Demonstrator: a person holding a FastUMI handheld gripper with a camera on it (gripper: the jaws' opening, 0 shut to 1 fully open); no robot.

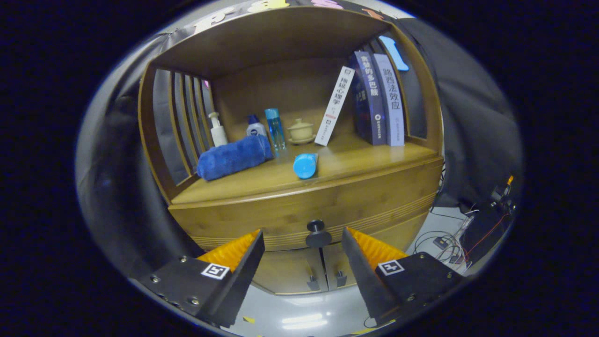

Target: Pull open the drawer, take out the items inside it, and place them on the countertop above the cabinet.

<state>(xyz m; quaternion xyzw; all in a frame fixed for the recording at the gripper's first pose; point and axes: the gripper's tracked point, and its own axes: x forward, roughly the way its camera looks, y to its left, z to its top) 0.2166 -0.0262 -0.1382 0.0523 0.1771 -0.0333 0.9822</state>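
The gripper (pixel 303 236) is hovering wide open and holding nothing, its fingers flanking the round black knob (pixel 318 233) of the closed wooden drawer (pixel 281 217) just ahead, apparently lined up for closing on it, beneath the bench (pixel 374 161).

Inventory by count — one wooden cabinet (pixel 290 215) with one closed drawer carrying one round black knob (pixel 318 232), and two lower doors (pixel 309 271). On the counter: one rolled blue towel (pixel 232 157), one white pump bottle (pixel 217 130), one white bottle with blue cap (pixel 255 127), one clear blue bottle (pixel 275 128), one cream lidded cup (pixel 300 131), one blue cylinder lying down (pixel 305 165), three books — one white leaning (pixel 334 105), two upright (pixel 379 98). One gripper (pixel 303 238), two fingers spread apart.
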